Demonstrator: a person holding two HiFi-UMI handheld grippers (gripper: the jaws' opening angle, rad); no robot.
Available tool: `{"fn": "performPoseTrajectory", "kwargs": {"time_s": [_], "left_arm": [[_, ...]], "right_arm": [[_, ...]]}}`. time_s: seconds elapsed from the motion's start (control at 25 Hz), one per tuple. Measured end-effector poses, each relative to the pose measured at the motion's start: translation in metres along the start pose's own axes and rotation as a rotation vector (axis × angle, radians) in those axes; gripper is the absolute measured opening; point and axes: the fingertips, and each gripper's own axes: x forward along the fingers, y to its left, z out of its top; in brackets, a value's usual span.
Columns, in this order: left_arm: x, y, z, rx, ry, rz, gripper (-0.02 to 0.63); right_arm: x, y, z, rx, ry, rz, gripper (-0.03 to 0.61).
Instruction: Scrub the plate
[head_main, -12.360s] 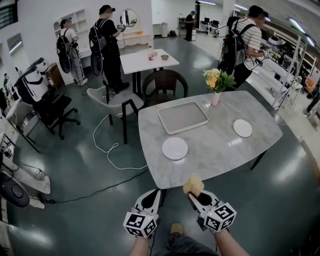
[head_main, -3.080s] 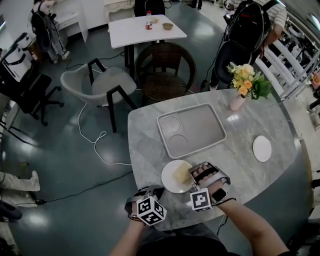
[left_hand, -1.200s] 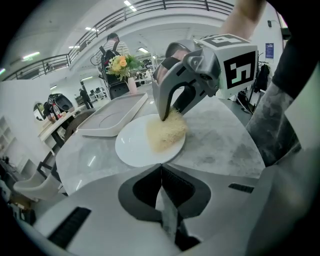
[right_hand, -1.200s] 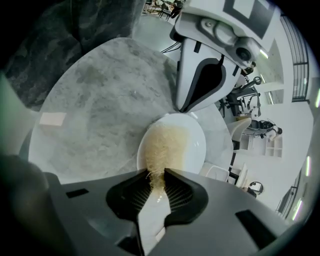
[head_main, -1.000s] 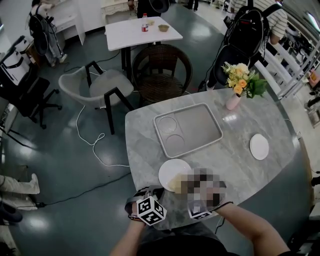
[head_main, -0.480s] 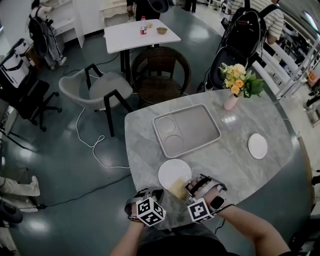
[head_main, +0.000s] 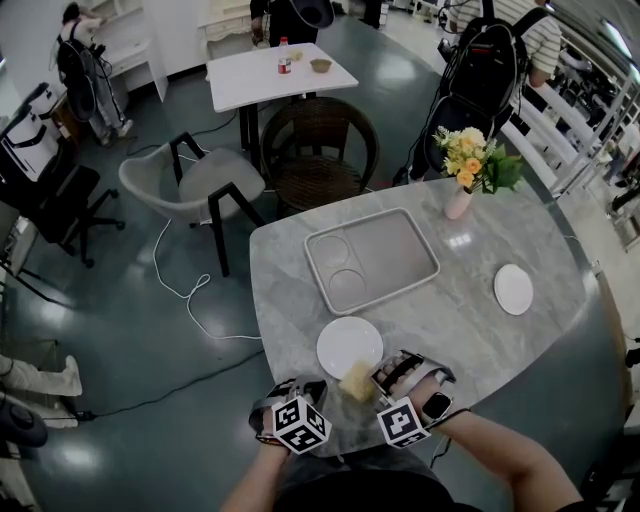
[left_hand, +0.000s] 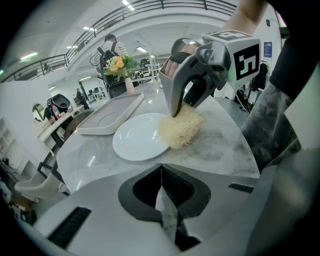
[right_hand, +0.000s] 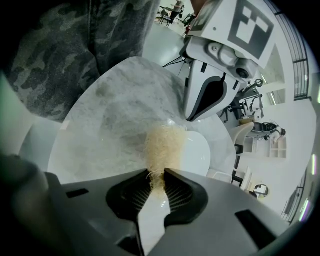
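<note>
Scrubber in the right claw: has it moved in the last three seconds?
Yes: the scrubber slid from the middle of the plate to its near rim.

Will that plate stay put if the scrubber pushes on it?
Probably not: the plate looks glossy and lies loose on the smooth table, so it may slide. The scrubber looks soft and fibrous, so it should squash, not scratch.

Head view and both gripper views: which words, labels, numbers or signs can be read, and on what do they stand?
No text can be read.
Left marker cube, right marker cube: black-and-white square patterns only, no letters.
Bottle: label too small to read.
Blue sign in the left gripper view: too blurred to read.
</note>
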Motion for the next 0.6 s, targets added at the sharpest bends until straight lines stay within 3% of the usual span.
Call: {"fn": "performPoseTrajectory", "kwargs": {"time_s": [0.28, 0.44, 0.6], "left_arm": [[-0.005, -0.001, -0.001, 0.002, -0.002, 0.002, 0.011], [-0.009, 0.001, -0.001, -0.02, -0.016, 0.005, 0.011], [-0.014, 0.004, 0.0, -0.105, -0.062, 0.01, 0.011]], "right_arm": [[-0.011, 0.0, 0.002, 0.057, -0.016, -0.001, 0.077], [-0.018, 0.0, 0.004, 0.183, -0.05, 0.005, 0.075], [-0.02, -0.001, 0.005, 0.366, -0.097, 0.0, 0.075]]}}
